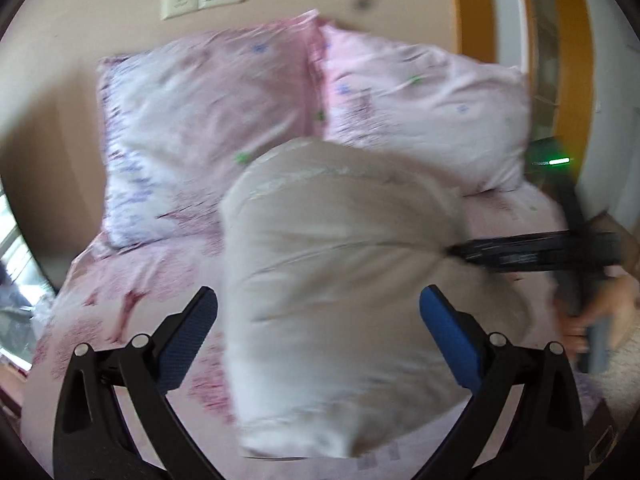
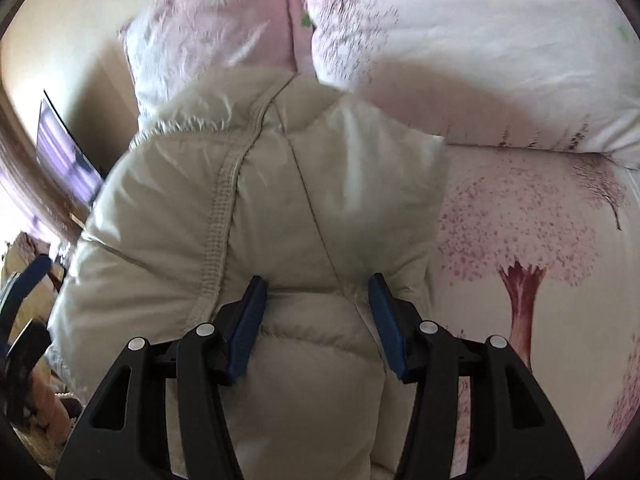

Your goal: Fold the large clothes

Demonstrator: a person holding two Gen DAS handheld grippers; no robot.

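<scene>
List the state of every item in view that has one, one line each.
Puffer jacket: folded into a bulky bundle, lying on the bed.
Left hand-held gripper: open, fingers either side of the jacket, not clamping.
Right hand-held gripper: partly closed around a padded fold; grip uncertain.
Pillows: propped at the head of the bed.

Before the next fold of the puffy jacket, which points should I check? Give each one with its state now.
1. Right gripper has a bulge of the cream quilted puffer jacket between its blue pads: ok.
2. Right grip firm enough: cannot tell.
3. Left gripper open, holding nothing: ok.
4. Jacket lies on the pink tree-print bedsheet: ok.
5. The two pink pillows lie close behind the jacket, little room: not ok.
6. Left wrist view sharp: not ok, blurred.
</scene>
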